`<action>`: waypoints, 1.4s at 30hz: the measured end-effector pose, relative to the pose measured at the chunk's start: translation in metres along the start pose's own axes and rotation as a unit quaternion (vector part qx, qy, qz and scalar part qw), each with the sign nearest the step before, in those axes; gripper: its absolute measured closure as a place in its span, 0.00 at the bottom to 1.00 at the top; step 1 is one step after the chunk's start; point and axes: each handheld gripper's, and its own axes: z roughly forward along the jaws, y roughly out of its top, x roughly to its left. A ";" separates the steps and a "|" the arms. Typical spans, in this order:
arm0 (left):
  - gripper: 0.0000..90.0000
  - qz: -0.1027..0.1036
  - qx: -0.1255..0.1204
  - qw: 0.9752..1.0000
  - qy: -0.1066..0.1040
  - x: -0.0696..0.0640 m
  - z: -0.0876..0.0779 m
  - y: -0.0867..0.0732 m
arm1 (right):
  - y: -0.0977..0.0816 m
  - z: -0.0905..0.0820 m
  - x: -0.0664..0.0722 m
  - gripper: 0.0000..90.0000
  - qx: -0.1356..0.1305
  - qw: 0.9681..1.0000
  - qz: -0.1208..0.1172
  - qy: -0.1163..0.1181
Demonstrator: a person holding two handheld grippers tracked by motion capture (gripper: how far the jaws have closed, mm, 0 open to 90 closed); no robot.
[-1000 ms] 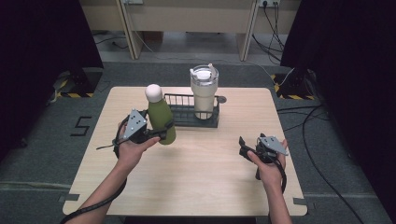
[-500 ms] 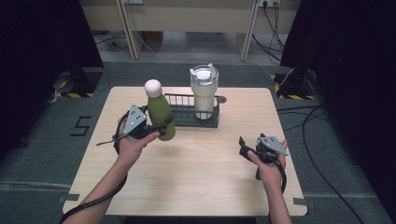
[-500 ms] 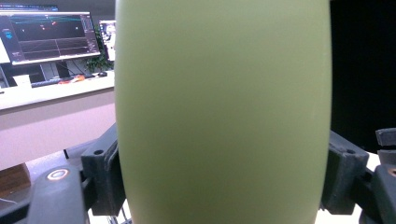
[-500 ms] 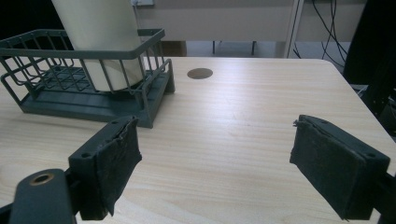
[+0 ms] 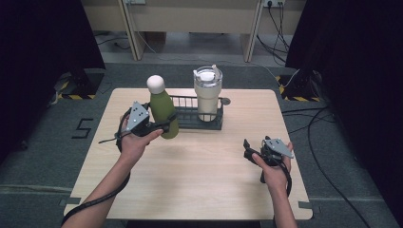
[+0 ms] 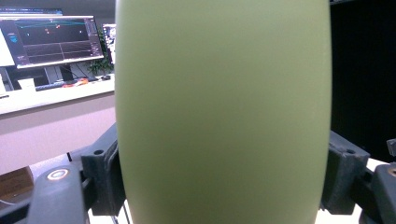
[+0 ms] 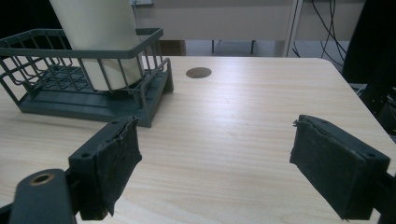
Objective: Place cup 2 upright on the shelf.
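Note:
A green bottle [image 5: 164, 114] with a white cap is held off the table, leaning slightly left, at the left end of a dark wire basket [image 5: 186, 99]. My left gripper [image 5: 166, 124] is shut on the bottle's lower body. In the left gripper view the bottle [image 6: 222, 93] sits between the two pads [image 6: 105, 177]. A cream tumbler [image 5: 207, 95] with a lid stands in the basket's right half. My right gripper [image 5: 247, 150] rests low at the table's right side, open with nothing between its jaws. Its own view [image 7: 215, 163] faces the basket [image 7: 70, 51] and tumbler [image 7: 98, 32].
The light wooden table [image 5: 199, 185] has a round cable hole [image 5: 225, 101] just right of the basket. Dark curtains stand on both sides, and cables run over the floor at the right. A desk with monitors [image 6: 51, 37] shows behind the bottle.
The left gripper has lifted the green bottle a little higher beside the basket. The right gripper has stayed where it was.

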 end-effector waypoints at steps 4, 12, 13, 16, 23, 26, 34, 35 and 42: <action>0.23 -0.004 0.000 1.000 0.003 0.002 0.002 -0.001 | 0.000 0.000 0.000 0.17 0.001 1.000 0.000 0.000; 0.23 -0.005 -0.001 1.000 0.008 0.007 0.007 0.002 | -0.001 0.001 0.001 0.17 0.004 1.000 -0.001 0.000; 0.23 -0.005 -0.002 1.000 0.008 0.007 0.008 0.002 | -0.001 0.001 0.001 0.17 0.004 1.000 -0.002 -0.001; 0.23 -0.005 0.000 1.000 0.010 0.009 0.011 0.003 | -0.001 0.001 0.000 0.17 0.004 1.000 -0.003 -0.001; 0.23 -0.006 0.000 1.000 0.013 0.012 0.017 0.006 | -0.001 0.001 0.001 0.17 0.002 1.000 -0.002 0.001; 0.23 -0.004 0.000 1.000 0.014 0.014 0.020 0.008 | -0.001 0.001 0.001 0.17 0.002 1.000 -0.002 0.001; 0.23 -0.007 0.000 1.000 0.017 0.017 0.027 0.010 | -0.001 0.001 0.001 0.17 0.001 1.000 -0.002 0.002; 0.23 -0.008 0.000 1.000 0.018 0.017 0.027 0.010 | -0.001 0.001 0.001 0.17 0.002 1.000 -0.003 0.002; 0.23 -0.009 0.002 1.000 0.019 0.020 0.031 0.012 | -0.001 0.001 0.002 0.17 0.002 1.000 -0.003 0.002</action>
